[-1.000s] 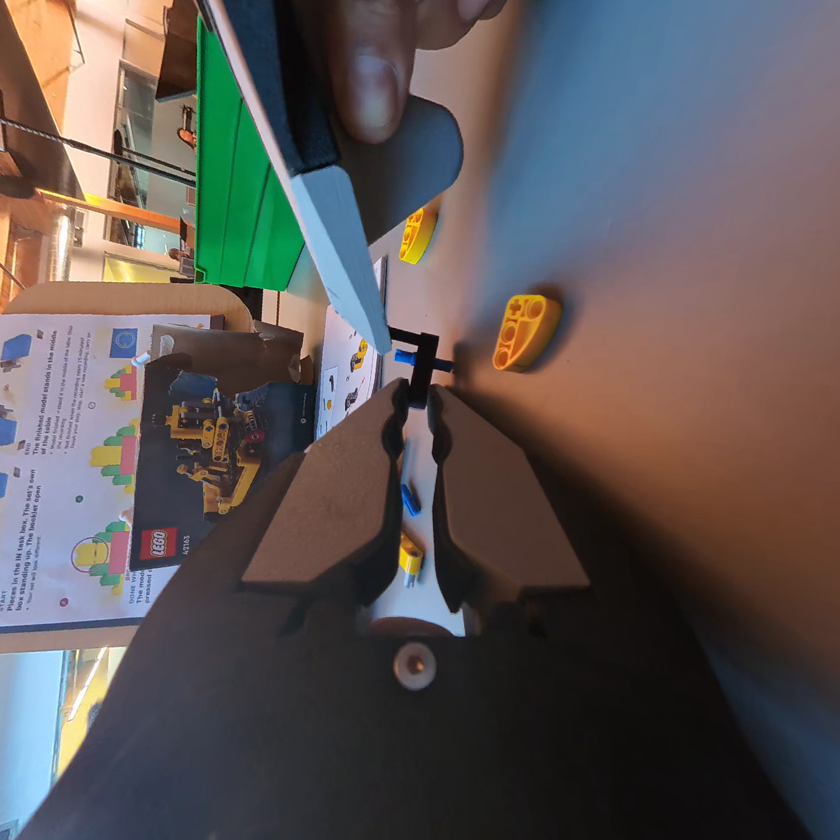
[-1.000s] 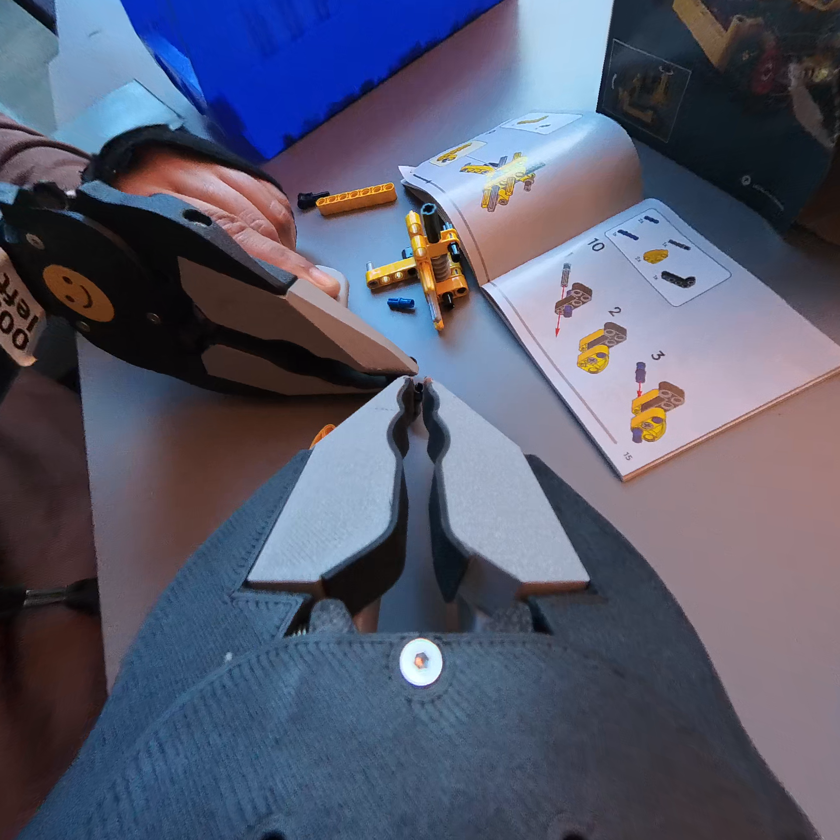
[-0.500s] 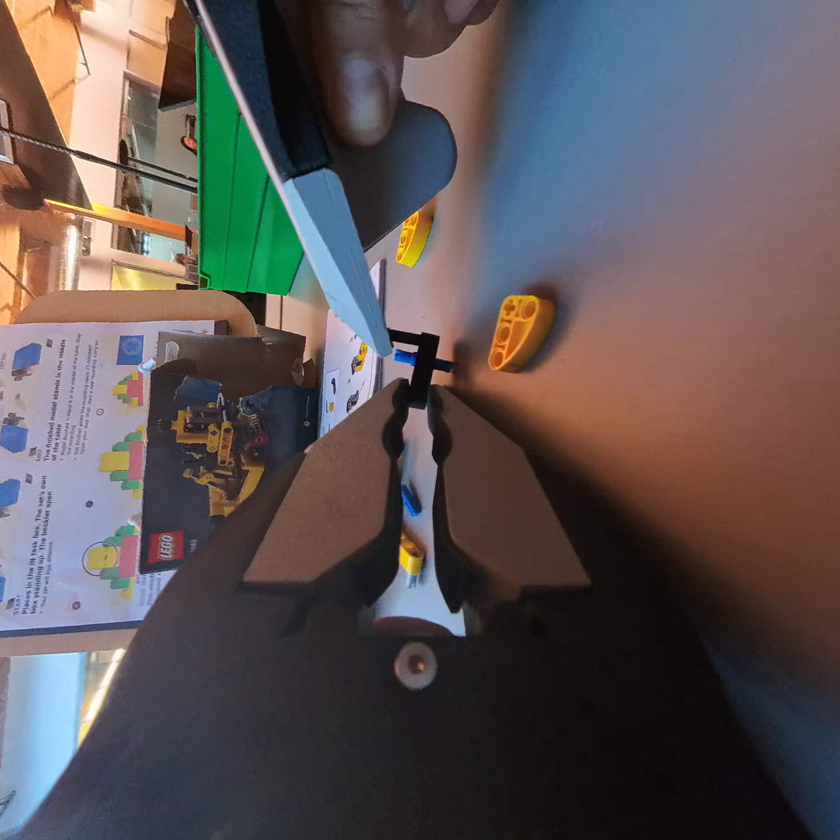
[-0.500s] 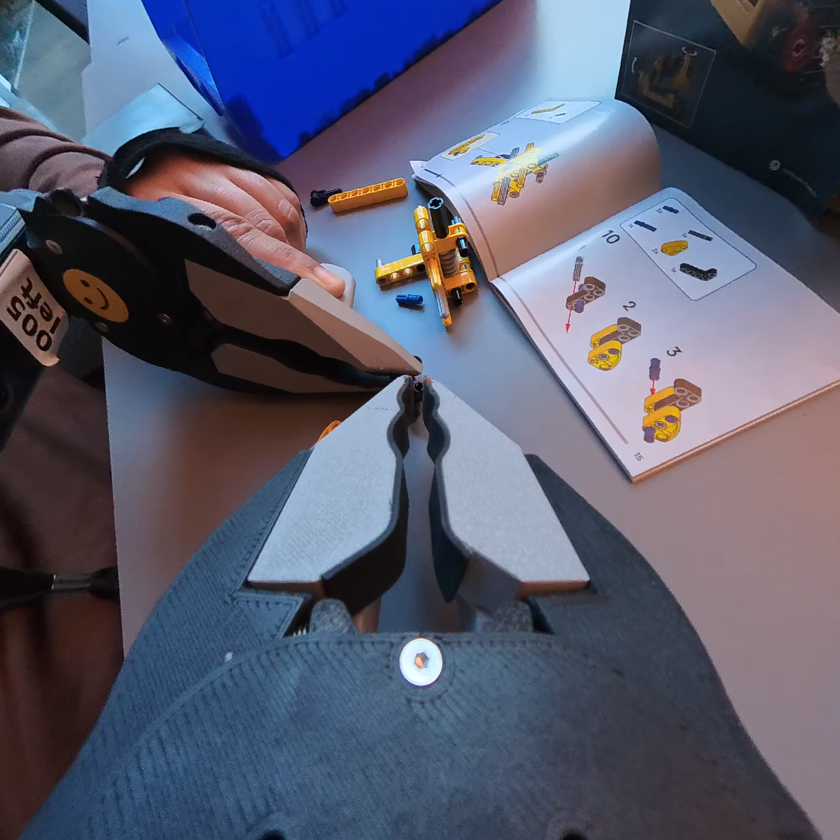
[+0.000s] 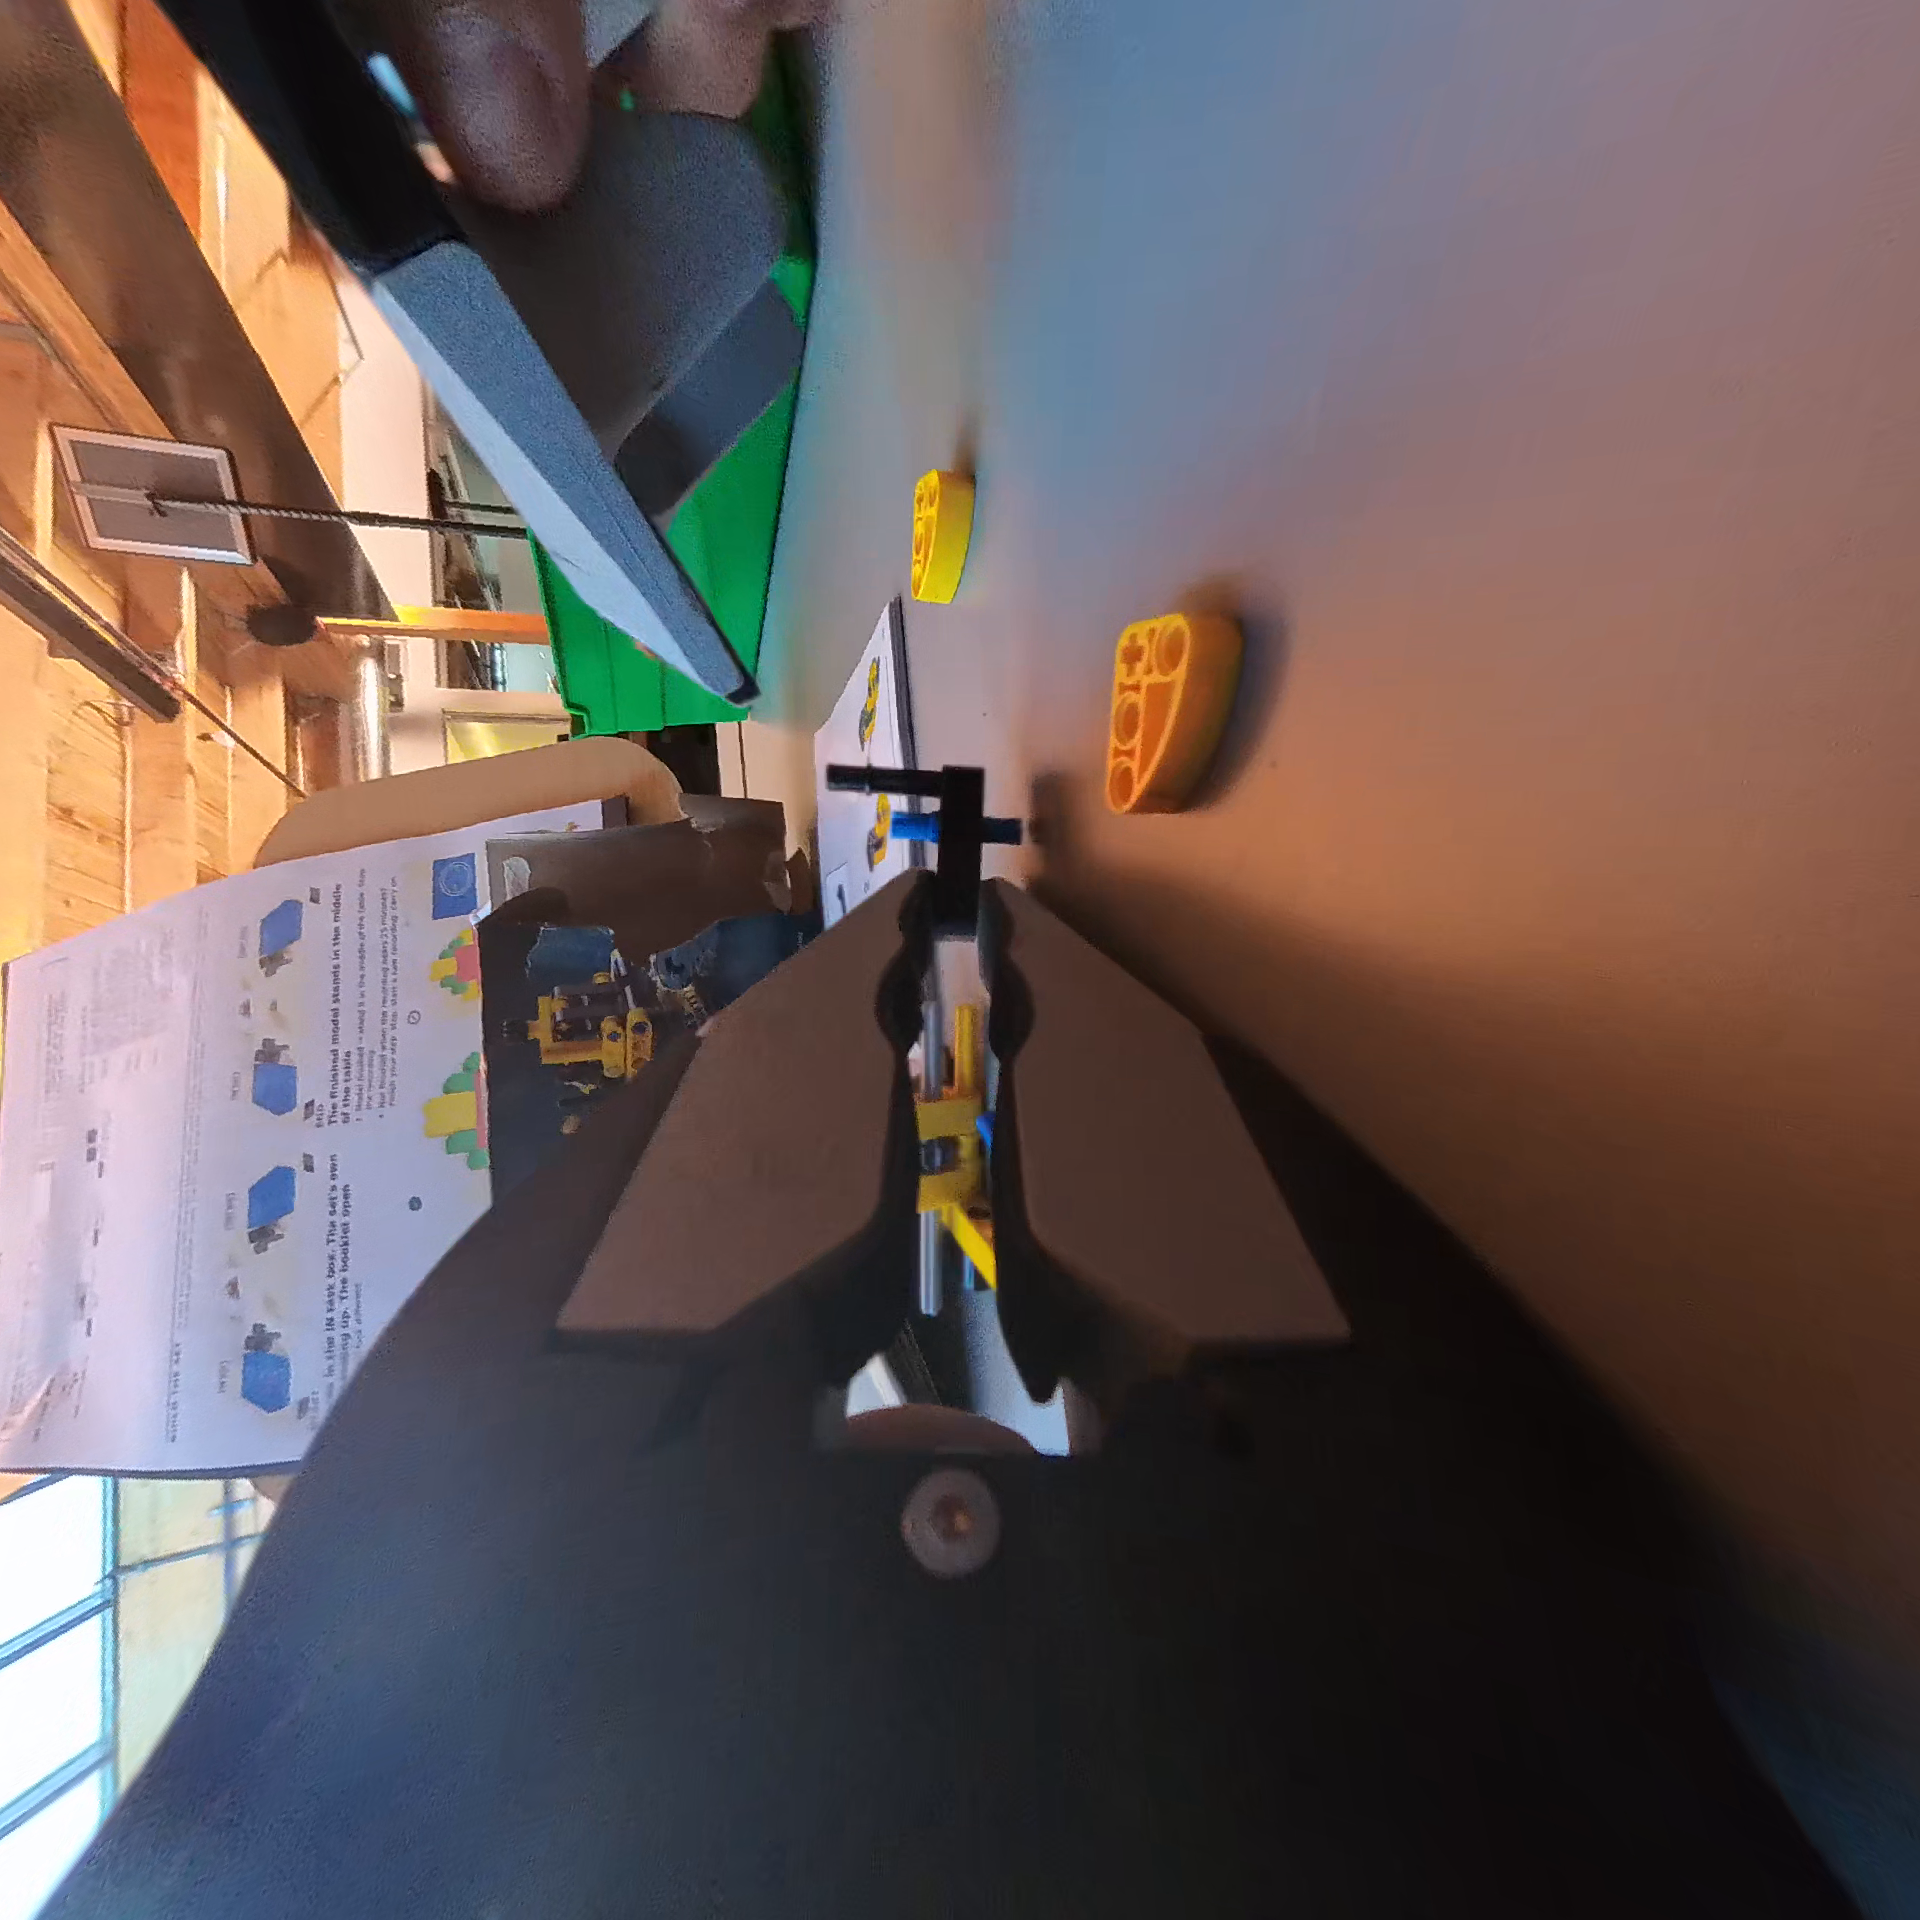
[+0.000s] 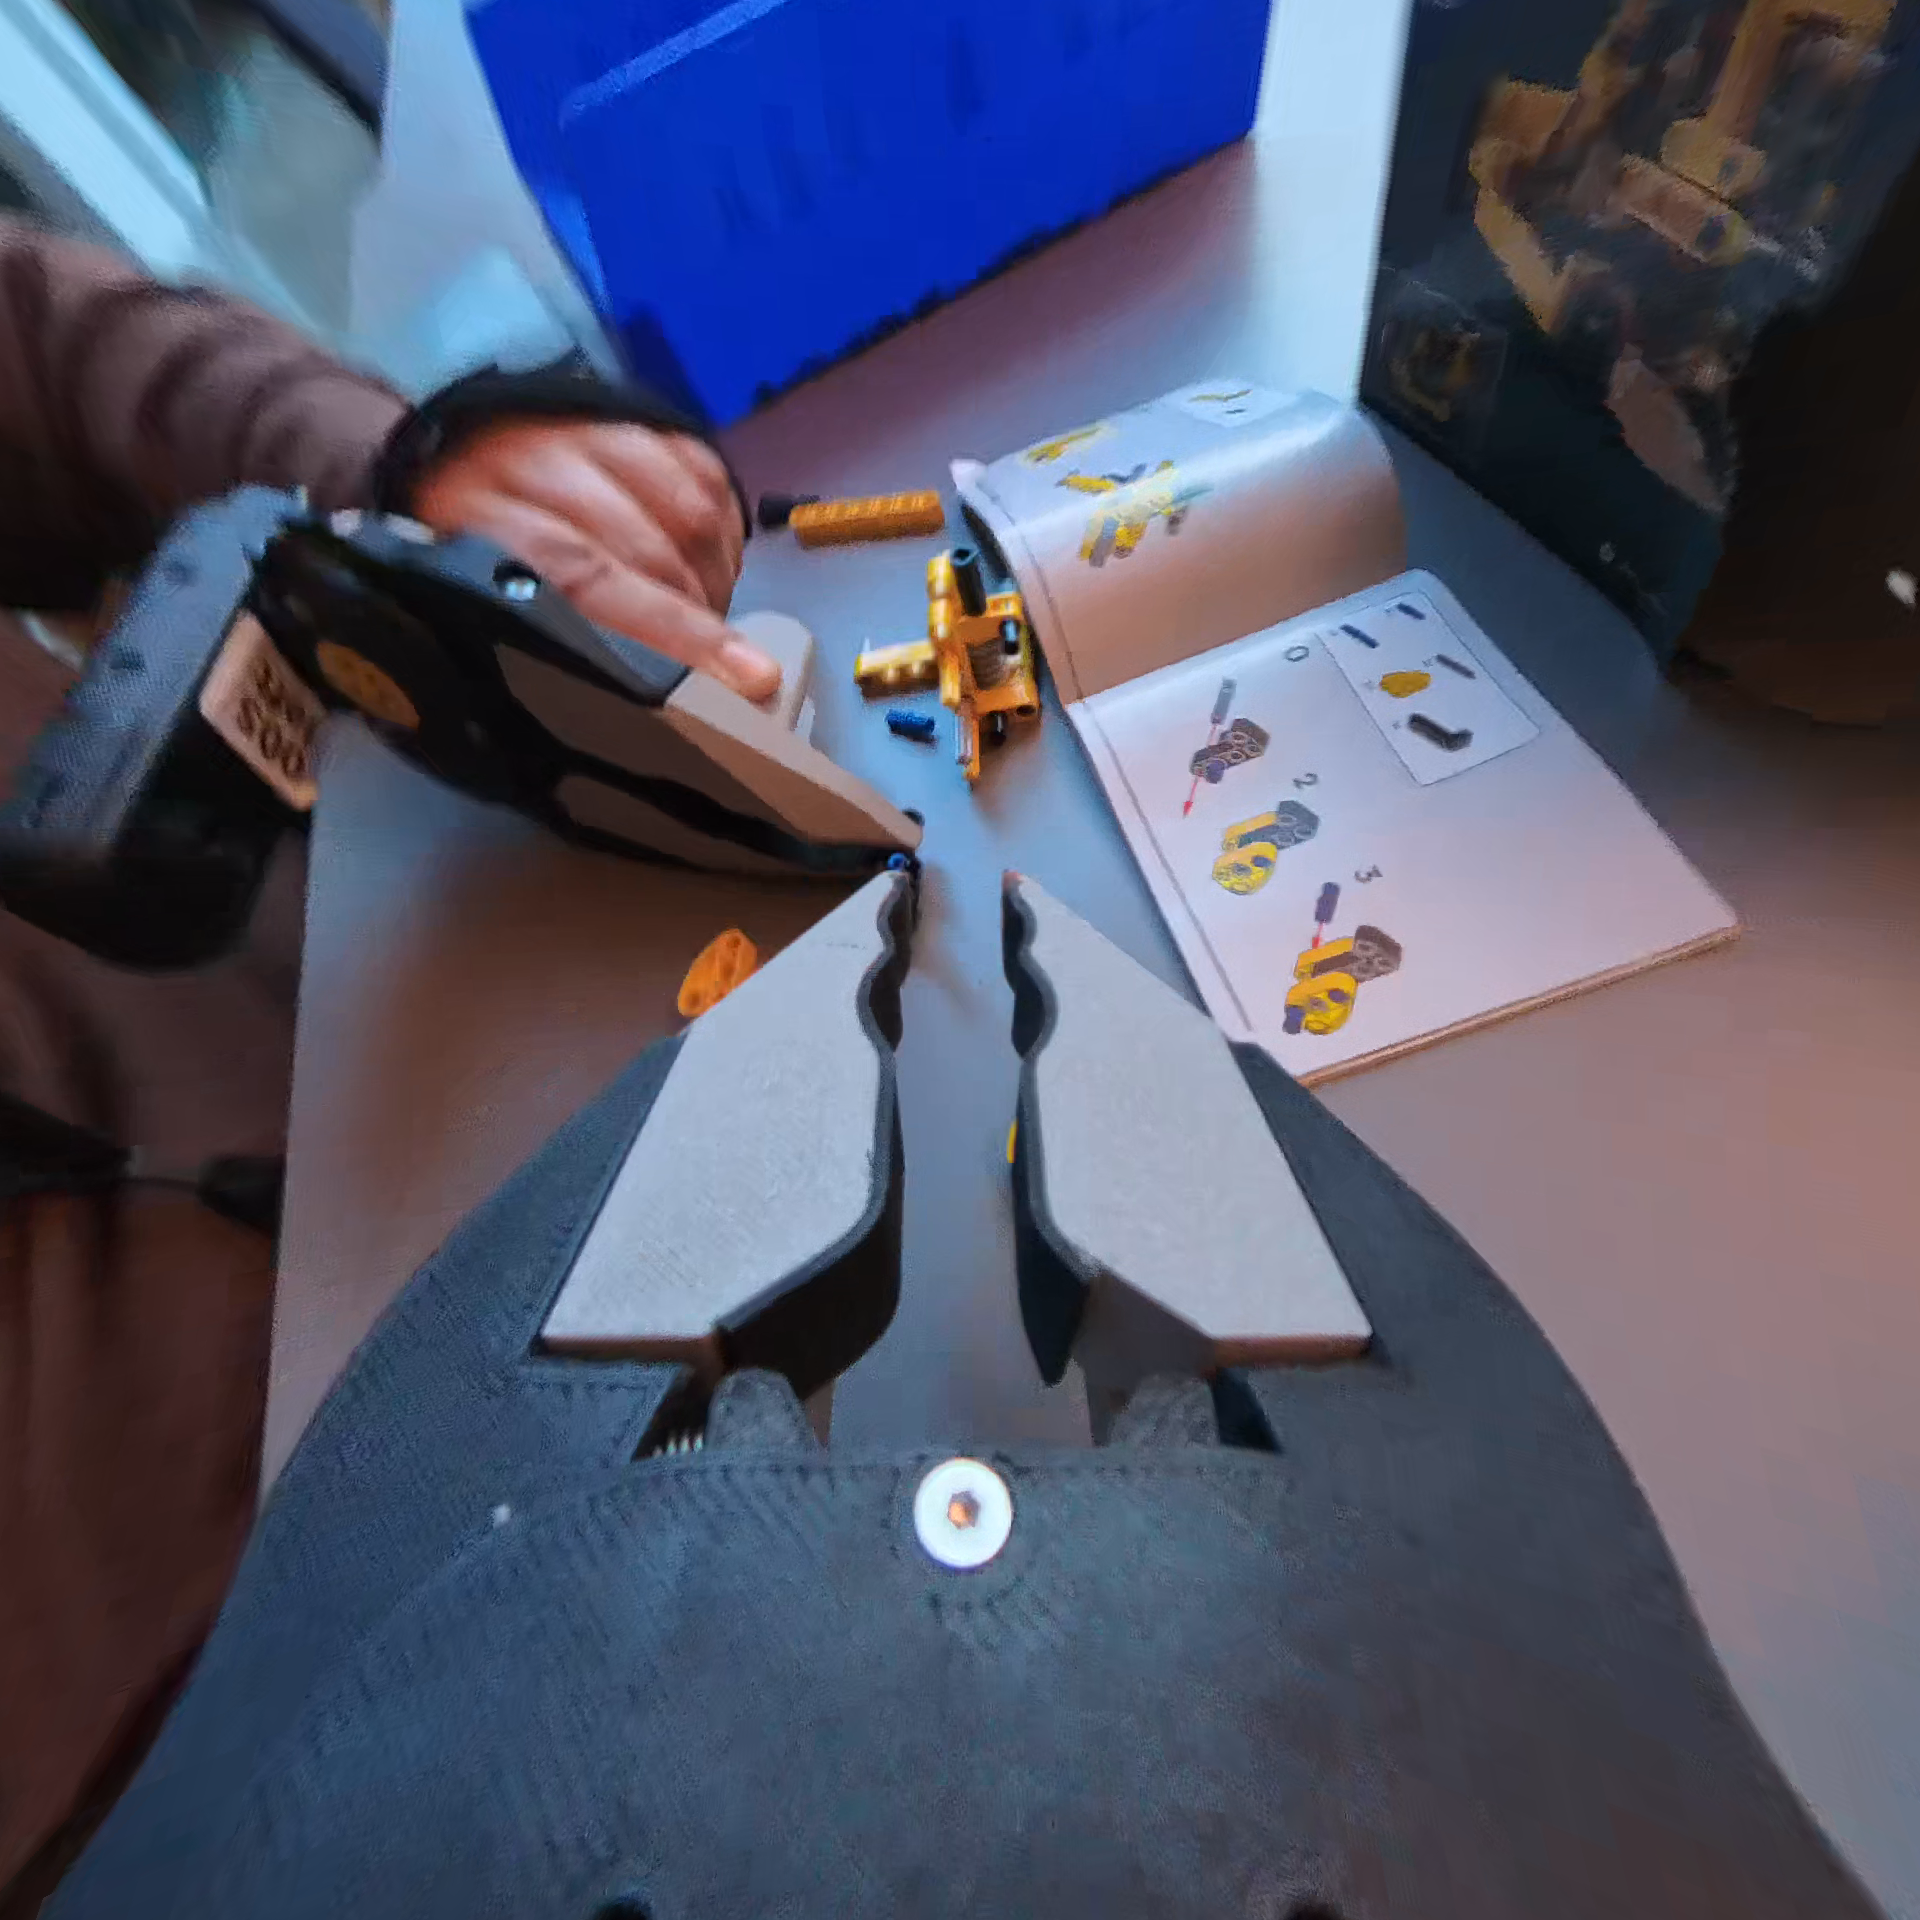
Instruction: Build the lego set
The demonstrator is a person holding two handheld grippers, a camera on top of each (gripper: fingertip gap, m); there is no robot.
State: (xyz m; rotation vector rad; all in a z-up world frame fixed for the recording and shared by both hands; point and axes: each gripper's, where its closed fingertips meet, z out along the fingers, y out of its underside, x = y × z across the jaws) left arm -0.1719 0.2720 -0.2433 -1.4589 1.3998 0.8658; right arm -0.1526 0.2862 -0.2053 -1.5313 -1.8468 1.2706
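Note:
My left gripper [image 5: 954, 896] is shut on a small black beam [image 5: 962, 831] that carries a blue pin [image 5: 914, 828] and a black pin [image 5: 873, 779]. It holds the beam just above the table. My right gripper [image 6: 956, 883] is open and empty, with its left fingertip beside the left gripper [image 6: 899, 847]. Its grey fingers [image 5: 561, 416] show at the upper left of the left wrist view, clear of the beam. Two yellow curved pieces [image 5: 1169, 717] [image 5: 940, 535] lie on the table. A partly built yellow assembly [image 6: 977, 655] lies by the open instruction booklet [image 6: 1403, 810].
A yellow beam [image 6: 868, 516] and a loose blue pin [image 6: 912, 722] lie near the assembly. A blue bin [image 6: 883, 156] and the dark set box [image 6: 1662, 260] stand at the back. A green bin [image 5: 717, 582] and a printed sheet [image 5: 208, 1143] stand beyond the booklet.
My right gripper has opened and drawn back from the black beam's pin. My left gripper still holds the beam and has shifted slightly, so both views moved.

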